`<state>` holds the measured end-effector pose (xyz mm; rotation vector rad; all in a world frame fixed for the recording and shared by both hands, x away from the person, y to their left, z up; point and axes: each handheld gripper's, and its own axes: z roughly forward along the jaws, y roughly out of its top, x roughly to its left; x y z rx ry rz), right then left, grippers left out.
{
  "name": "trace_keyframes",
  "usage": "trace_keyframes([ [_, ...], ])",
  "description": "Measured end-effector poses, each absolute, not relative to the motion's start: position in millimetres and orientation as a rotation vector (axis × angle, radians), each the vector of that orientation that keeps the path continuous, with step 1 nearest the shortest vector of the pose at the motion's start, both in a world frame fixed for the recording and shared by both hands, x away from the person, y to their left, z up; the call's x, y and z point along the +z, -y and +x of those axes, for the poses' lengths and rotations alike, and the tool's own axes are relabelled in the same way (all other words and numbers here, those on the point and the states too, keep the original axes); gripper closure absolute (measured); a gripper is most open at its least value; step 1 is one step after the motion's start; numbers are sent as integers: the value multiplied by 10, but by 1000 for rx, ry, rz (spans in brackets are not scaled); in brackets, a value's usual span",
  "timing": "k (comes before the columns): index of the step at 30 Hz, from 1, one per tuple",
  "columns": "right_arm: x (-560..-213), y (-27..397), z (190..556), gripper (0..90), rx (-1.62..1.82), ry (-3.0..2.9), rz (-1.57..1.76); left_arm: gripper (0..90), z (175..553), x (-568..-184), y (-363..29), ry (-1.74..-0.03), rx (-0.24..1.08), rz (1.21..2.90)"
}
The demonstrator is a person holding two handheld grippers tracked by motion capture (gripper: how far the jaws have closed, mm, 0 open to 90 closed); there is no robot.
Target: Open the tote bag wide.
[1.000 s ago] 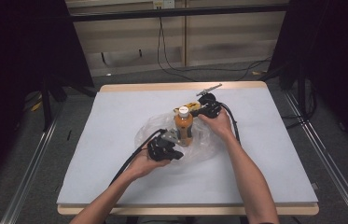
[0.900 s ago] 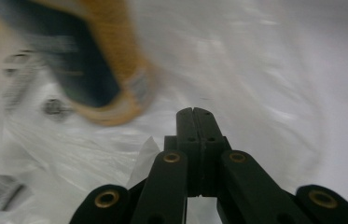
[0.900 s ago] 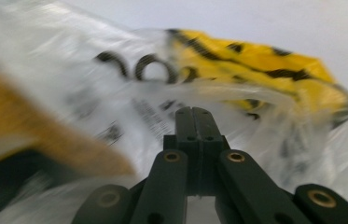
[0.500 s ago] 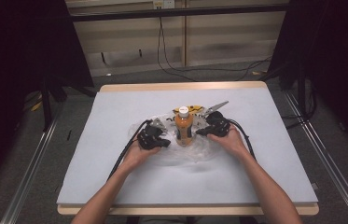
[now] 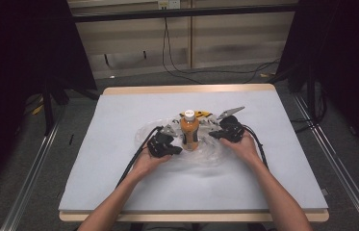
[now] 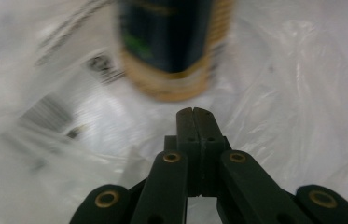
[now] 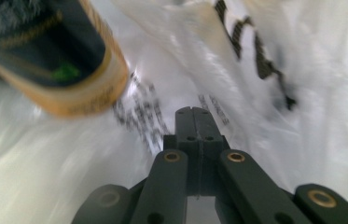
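A bottle of orange drink (image 5: 189, 131) with a white cap stands upright mid-table on a crumpled clear plastic bag (image 5: 206, 156). My left gripper (image 5: 177, 150) rests low on the bag just left of the bottle's base and points at it. Its jaws are shut, with nothing seen between them. The bottle's dark label and orange base (image 6: 174, 46) blur just beyond the left gripper (image 6: 195, 112). My right gripper (image 5: 212, 135) sits to the bottle's right, also shut. Past the right gripper (image 7: 195, 111) the bottle (image 7: 45, 60) appears upper left over the printed bag (image 7: 255, 116).
The pale grey table (image 5: 119, 183) has a wooden edge (image 5: 186, 89) at the back. A yellow printed patch (image 5: 201, 114) lies on the bag behind the bottle. Cables trail from both grippers toward the person. Dark floor and metal rails surround the table.
The right gripper swung from behind the bottle to its right side and lower. The left gripper shifted up toward the bottle's base. The bottle stayed upright in place.
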<state>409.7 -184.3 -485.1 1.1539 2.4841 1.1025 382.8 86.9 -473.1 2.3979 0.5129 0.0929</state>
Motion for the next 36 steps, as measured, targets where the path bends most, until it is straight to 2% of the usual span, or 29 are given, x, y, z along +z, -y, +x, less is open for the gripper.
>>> trace_keyframes([
  [2,-4861,1804,4102,900,1139,-2490,1155,900,3821,-4705,-912,-505,92,2371],
  [5,-4839,1789,4049,900,1197,-2480,1140,900,3811,-4630,-1043,-531,81,2244],
  [12,-4658,1955,3884,900,1384,-2362,1121,895,3688,-4445,-1306,-511,124,2098],
  [13,-4633,1983,3850,894,1434,-2344,1120,877,3666,-4412,-1338,-504,130,2073],
  [14,-4608,2007,3818,840,1469,-2323,1124,869,3652,-4379,-1373,-499,117,2045],
  [15,-4582,2028,3784,776,1493,-2288,1138,839,3633,-4353,-1398,-496,120,2015],
  [17,-4539,2075,3709,636,1530,-2244,1135,723,3596,-4297,-1466,-496,151,1991],
  [19,-4512,2107,3640,489,1549,-2212,1140,656,3533,-4249,-1541,-497,189,1969],
  [20,-4496,2128,3585,421,1542,-2191,1146,585,3505,-4232,-1565,-504,213,1969],
  [21,-4491,2142,3549,391,1552,-2176,1141,510,3479,-4222,-1603,-504,220,1950],
  [25,-4441,2228,3390,165,1543,-2114,1144,307,3389,-4201,-1743,-527,265,1923],
  [30,-4380,2377,3171,61,1553,-2022,1152,146,3289,-4247,-1957,-587,326,1913],
  [34,-4363,2481,2980,60,1540,-1991,1149,57,3229,-4284,-2135,-649,346,1887],
  [36,-4356,2521,2884,57,1535,-1983,1146,45,3189,-4323,-2227,-671,350,1869],
])
